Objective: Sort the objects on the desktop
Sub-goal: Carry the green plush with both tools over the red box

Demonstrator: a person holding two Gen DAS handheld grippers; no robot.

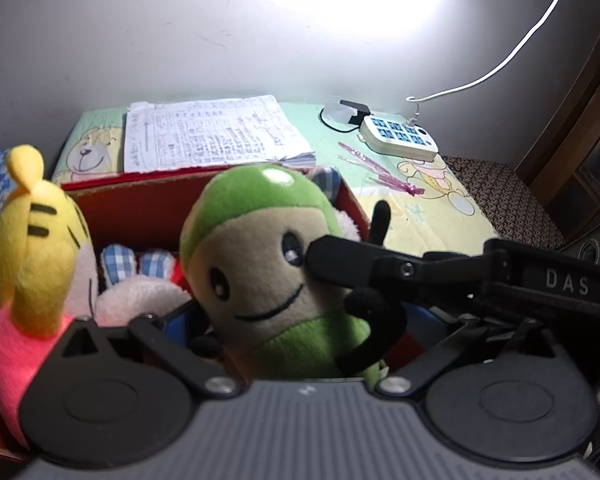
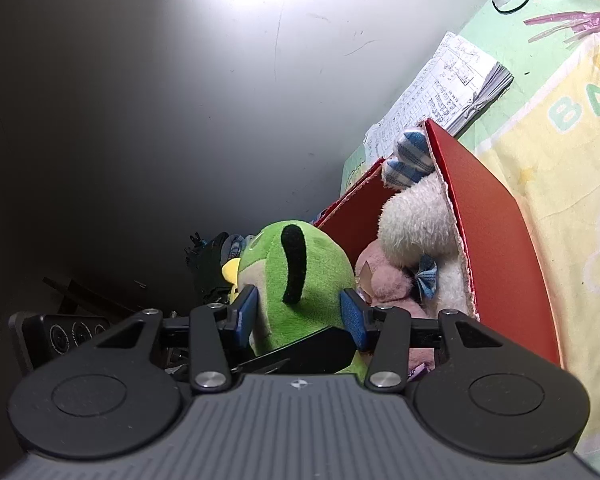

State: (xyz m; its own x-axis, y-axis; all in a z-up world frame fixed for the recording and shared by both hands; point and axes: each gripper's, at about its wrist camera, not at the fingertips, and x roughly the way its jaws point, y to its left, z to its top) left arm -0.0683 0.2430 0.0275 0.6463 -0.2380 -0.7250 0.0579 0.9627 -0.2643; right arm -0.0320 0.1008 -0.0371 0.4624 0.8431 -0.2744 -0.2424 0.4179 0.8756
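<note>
A green and beige plush toy (image 1: 268, 264) with a smiling face and black arms stands upright at the near end of a red box (image 1: 140, 188). My right gripper (image 2: 300, 314) is shut on the green plush toy (image 2: 300, 264), its blue pads (image 2: 246, 312) pressing both flanks. One black finger (image 1: 352, 260) of it crosses the toy's face from the right. My left gripper (image 1: 300, 320) is open wide, with the toy between its jaws and no pad touching it. In the box lie a yellow striped plush (image 1: 40, 240), a white plush with blue checked ears (image 2: 416, 224) and a pink plush (image 2: 384, 276).
Behind the red box (image 2: 492, 248) lies a stack of written papers (image 1: 212, 136). A white power strip (image 1: 400, 136) with its cable and a pink ribbon (image 1: 380, 172) sit on the cartoon-print cloth (image 1: 432, 208). A grey wall backs the desk, and a brown patterned cushion (image 1: 500, 196) is at the right.
</note>
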